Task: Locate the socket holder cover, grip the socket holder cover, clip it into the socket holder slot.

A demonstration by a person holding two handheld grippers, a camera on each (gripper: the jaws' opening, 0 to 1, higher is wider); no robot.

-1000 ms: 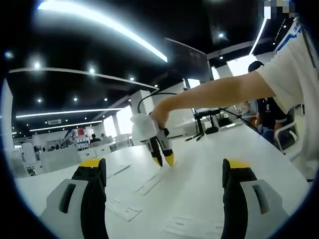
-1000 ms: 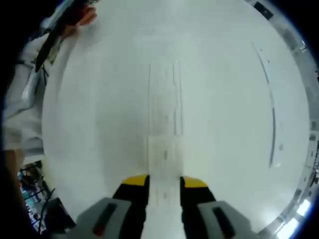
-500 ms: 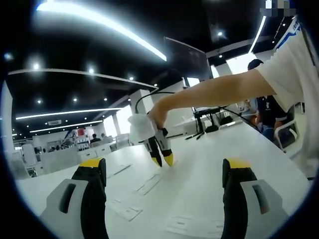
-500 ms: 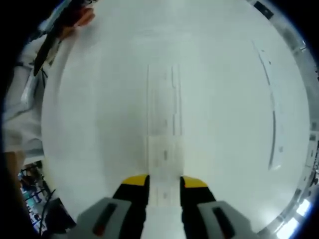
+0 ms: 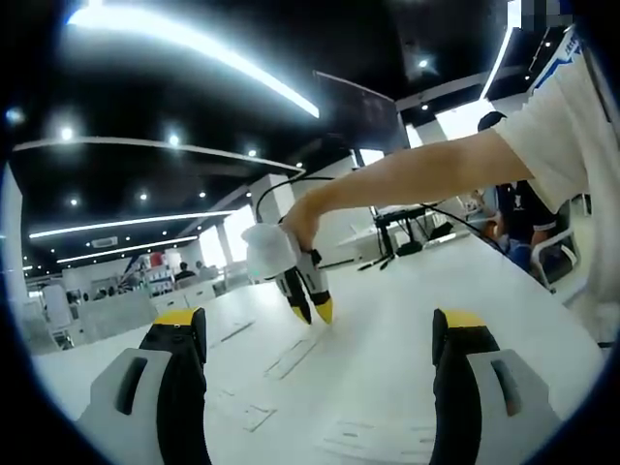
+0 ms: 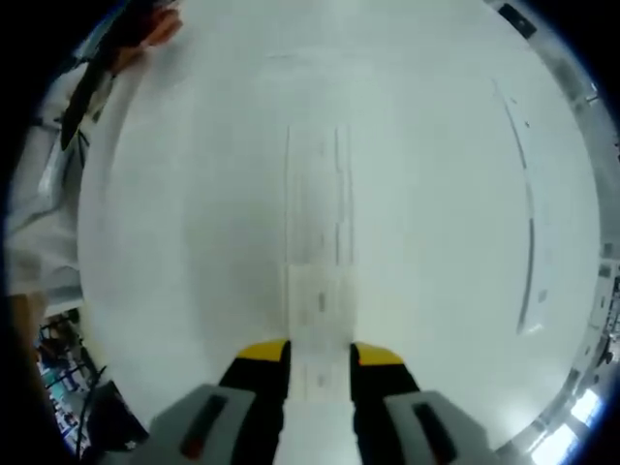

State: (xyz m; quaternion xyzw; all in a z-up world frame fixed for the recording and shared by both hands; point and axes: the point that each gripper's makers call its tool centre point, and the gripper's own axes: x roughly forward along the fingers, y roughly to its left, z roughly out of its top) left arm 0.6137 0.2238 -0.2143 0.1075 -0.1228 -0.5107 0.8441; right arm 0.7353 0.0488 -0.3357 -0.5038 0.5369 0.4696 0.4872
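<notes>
Here the right gripper [image 6: 320, 363] has jaws nearly closed on the white socket holder cover [image 6: 318, 329], w/ the socket holder slot [image 6: 316, 208] straight ahead of its tips. Left gripper [image 5: 320, 334] hangs wide open, holding nothing. Risk: white-on-white parts, so slight tilt could misseat the clip.

The left gripper view sits low, looking level across the white table top [image 5: 407, 320] toward the yellow-tipped right gripper [image 5: 312, 308] ahead. The right gripper view looks straight down, close, at the long white socket holder rail [image 6: 315, 223] running between its jaws; both views share that rail.
</notes>
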